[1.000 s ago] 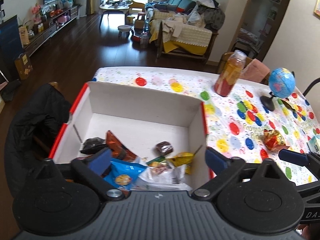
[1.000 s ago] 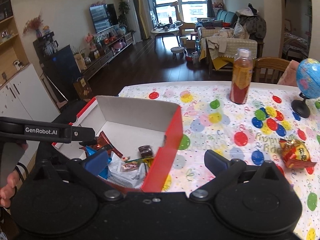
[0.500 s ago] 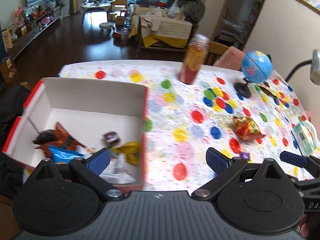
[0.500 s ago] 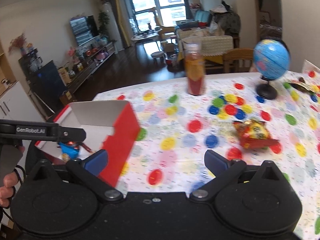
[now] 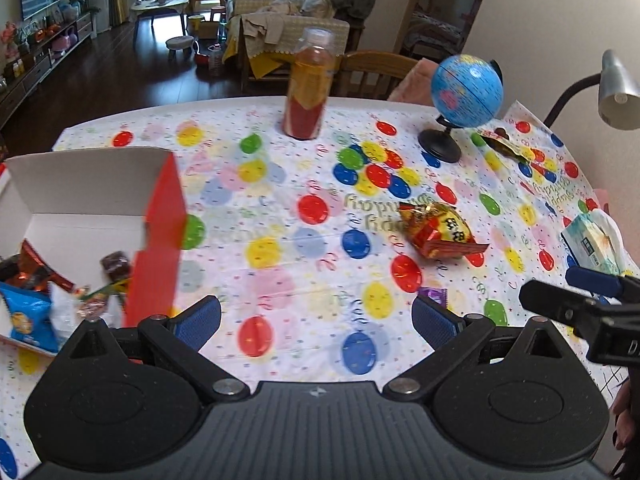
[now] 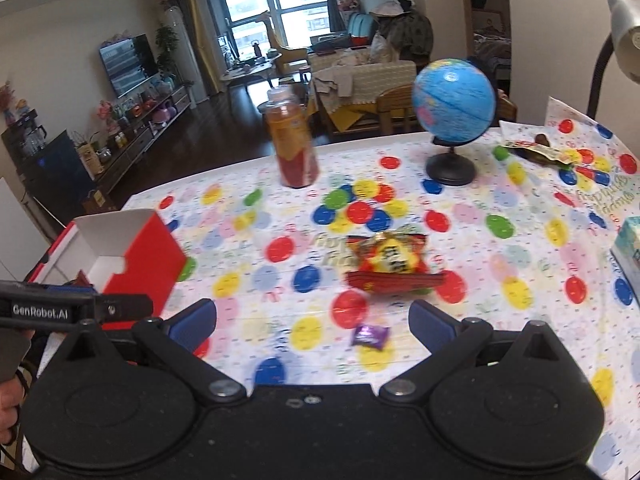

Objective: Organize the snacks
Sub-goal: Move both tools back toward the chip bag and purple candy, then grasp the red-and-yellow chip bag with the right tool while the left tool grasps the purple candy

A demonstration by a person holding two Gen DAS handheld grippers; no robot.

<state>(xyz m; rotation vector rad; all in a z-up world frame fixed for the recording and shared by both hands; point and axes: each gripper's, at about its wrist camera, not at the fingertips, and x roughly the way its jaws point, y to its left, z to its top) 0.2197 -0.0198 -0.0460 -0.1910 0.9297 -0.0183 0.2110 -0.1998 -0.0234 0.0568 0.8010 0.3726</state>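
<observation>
Two grippers are ours here, and both stand spread wide with nothing between their blue pads. Our left gripper (image 5: 316,318) hangs over bare counter (image 5: 280,200) just right of the red-and-white box (image 5: 158,240), which sits at the counter's left edge and already holds several wrapped snacks; its open top makes dropping things in easy. Our right gripper (image 6: 312,320) points at what remains loose. The small purple candy (image 6: 370,335) lies almost between its pads, close in front, so we judge it the nearest target. Beyond it, flat on the counter, rests the red-and-yellow snack bag (image 6: 390,266), well apart from the box. Farther back, near the base of the globe (image 6: 452,96), a dark wrapper (image 6: 536,151) lies by the counter's far right corner. A juice bottle (image 6: 292,140) stands upright toward the back, clear of our path, and a tissue pack (image 5: 592,240) sits at the right edge.

We judge the sorting partly done: some snacks are boxed, three lie out. Keeping both grippers wide suits the next pick, since the candy is small and flat and needs a low, careful closing.
</observation>
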